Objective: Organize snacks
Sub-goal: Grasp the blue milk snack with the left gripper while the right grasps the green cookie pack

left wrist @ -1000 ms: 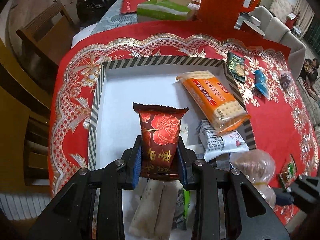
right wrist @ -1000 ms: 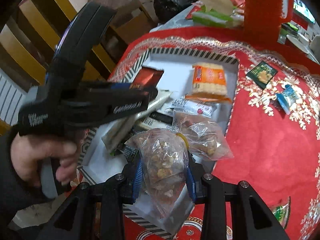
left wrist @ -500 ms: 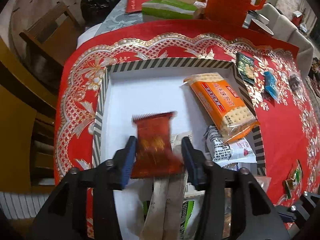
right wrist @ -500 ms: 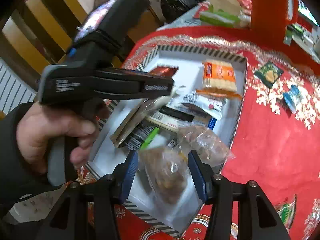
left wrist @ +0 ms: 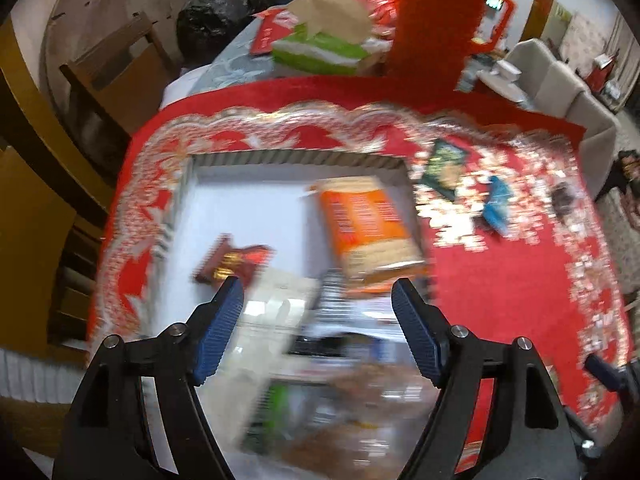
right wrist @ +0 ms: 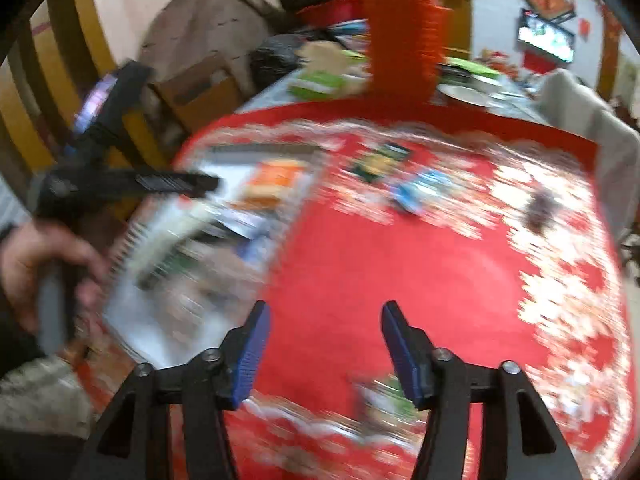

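Observation:
Both now views are motion-blurred. My left gripper [left wrist: 316, 300] is open and empty above the white striped-rim box [left wrist: 240, 204]. A dark red snack packet [left wrist: 234, 262] lies in the box just beyond the left finger. An orange cracker pack [left wrist: 370, 224] and other packets lie in the box too. My right gripper [right wrist: 324, 336] is open and empty over the red tablecloth [right wrist: 400, 264], right of the box [right wrist: 256, 152]. A green packet [right wrist: 384, 400] lies below it. The left gripper [right wrist: 176, 182] shows in the right wrist view over the box.
A green packet [left wrist: 442, 166], a blue packet [left wrist: 496, 200] and a dark one [left wrist: 562, 196] lie on the cloth right of the box. An orange pitcher [left wrist: 440, 12] and a green tissue pack [left wrist: 320, 48] stand behind. Wooden chairs [left wrist: 104, 80] at left.
Both grippers opened. The left one let the red packet fall into the box; the right one dropped its clear bag of snacks and swung right over the red cloth.

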The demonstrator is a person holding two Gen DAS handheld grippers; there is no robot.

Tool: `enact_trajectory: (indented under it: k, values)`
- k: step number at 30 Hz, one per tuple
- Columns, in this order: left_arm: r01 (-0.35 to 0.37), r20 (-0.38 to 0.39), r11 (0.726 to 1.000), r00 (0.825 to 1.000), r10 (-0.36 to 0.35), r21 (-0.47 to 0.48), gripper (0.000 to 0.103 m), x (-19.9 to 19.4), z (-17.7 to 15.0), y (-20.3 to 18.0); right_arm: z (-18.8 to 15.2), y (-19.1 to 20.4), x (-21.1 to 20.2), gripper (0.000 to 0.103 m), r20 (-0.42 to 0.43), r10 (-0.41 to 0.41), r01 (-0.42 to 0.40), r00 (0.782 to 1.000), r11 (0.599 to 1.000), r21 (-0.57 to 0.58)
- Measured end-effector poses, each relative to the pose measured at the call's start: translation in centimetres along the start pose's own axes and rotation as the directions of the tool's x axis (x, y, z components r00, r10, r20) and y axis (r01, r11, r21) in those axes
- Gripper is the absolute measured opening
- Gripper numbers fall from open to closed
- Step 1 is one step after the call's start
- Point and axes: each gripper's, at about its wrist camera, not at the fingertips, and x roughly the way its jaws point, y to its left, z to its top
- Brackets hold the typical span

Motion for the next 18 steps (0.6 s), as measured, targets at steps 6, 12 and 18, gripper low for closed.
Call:
enact_trajectory:
  k: [6, 12, 18]
  values:
    - [0.067, -0.021, 0.997, 0.998, -0.066, 0.047, 0.077, 0.3, -1.2, -5.9, -3.9, -4.8, 1.3, 0.061, -0.094, -0.013, 0.019, 0.995, 0.998, 0.067]
    - [0.107, -0.023, 0.989, 0.994, -0.105, 0.102, 0.077, 0.3, -0.5, -9.5, -4.2, -4.4, 3.7, 0.061, -0.169, 0.006, -0.007, 0.986, 1.000, -0.008]
    - [0.135, -0.028, 0.974, 0.991, -0.132, 0.182, 0.077, 2.3, 2.3, -12.8, -5.2, -2.3, 5.5, 0.066, -0.209, -0.085, 0.047, 0.974, 0.982, -0.180]
